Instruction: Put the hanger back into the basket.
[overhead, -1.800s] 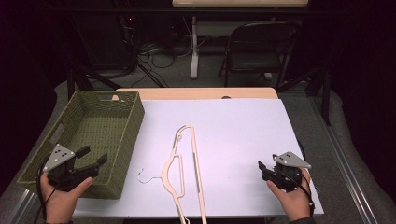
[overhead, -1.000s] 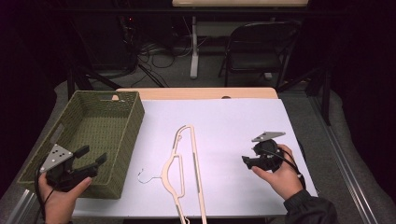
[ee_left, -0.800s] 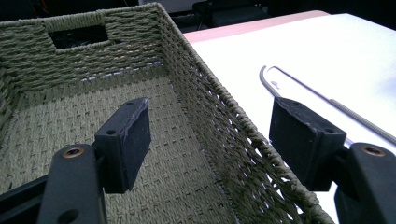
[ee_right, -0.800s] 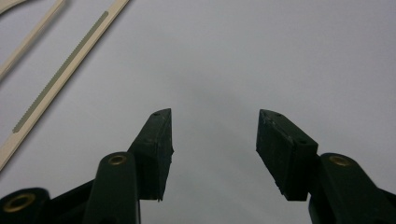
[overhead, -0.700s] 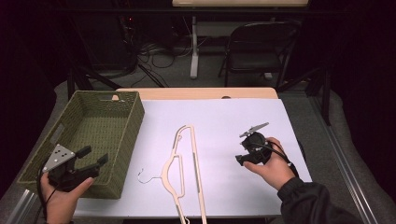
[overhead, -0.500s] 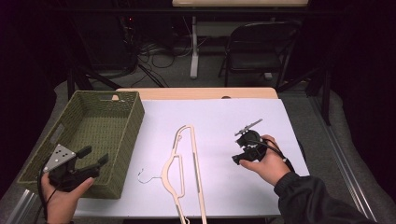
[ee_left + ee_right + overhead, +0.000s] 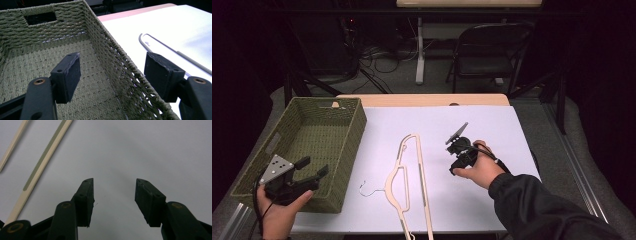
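A pale wooden clothes hanger (image 7: 407, 185) with a thin metal hook lies flat on the white table, near its middle front. Its ridged bar (image 7: 43, 156) crosses the top left of the right gripper view. My right gripper (image 7: 453, 165) hovers just right of the hanger, pointing down at the bare table, open with nothing between its jaws. My left gripper (image 7: 313, 169) is open at the front right corner of the green woven basket (image 7: 302, 150), its jaws straddling the basket's right wall (image 7: 120, 62). The hanger's hook (image 7: 145, 42) shows beyond that wall.
The basket (image 7: 37, 57) holds nothing that I can see. A wooden strip (image 7: 422, 100) edges the table's far side. Behind it stand a folding chair (image 7: 487, 50), cables and a stand leg on the dark floor.
My right gripper has travelled left and forward from the table's front right corner to just beside the hanger, tilting downward. The left gripper has stayed at the basket corner.
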The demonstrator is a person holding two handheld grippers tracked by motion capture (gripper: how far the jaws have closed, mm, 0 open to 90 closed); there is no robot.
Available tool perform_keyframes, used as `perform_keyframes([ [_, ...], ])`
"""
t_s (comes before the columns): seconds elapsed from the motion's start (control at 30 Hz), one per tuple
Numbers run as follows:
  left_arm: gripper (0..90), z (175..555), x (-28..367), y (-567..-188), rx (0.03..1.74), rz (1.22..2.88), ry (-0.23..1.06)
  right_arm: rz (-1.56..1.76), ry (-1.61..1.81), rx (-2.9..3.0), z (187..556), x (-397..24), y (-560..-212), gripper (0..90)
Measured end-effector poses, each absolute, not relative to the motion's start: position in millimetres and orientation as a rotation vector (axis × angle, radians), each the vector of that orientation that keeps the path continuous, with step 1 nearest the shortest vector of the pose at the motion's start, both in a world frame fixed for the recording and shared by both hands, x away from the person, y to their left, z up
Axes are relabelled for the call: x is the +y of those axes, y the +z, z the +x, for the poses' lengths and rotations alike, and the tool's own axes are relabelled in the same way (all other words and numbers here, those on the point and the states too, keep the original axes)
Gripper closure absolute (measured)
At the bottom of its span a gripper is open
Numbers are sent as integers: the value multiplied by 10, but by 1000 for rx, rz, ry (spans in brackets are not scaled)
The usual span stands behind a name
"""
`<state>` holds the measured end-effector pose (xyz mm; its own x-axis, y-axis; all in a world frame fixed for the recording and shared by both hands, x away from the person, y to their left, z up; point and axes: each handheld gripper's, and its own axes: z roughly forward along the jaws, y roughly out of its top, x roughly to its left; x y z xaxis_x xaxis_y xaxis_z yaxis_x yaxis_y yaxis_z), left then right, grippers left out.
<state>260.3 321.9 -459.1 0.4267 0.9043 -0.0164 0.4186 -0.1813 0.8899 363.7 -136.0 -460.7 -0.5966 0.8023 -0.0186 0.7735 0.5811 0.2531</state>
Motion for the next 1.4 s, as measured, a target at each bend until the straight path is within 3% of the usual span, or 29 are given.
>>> perform_keyframes([
  [0.97, 294, 2616, 3204, -4599, 1137, 1794, 678, 1282, 190, 2830, 3805, -459, -4958, 498],
  [1.4, 294, 2626, 3201, -4611, 1137, 1796, 673, 1271, 153, 2857, 3850, -298, -5105, 485],
])
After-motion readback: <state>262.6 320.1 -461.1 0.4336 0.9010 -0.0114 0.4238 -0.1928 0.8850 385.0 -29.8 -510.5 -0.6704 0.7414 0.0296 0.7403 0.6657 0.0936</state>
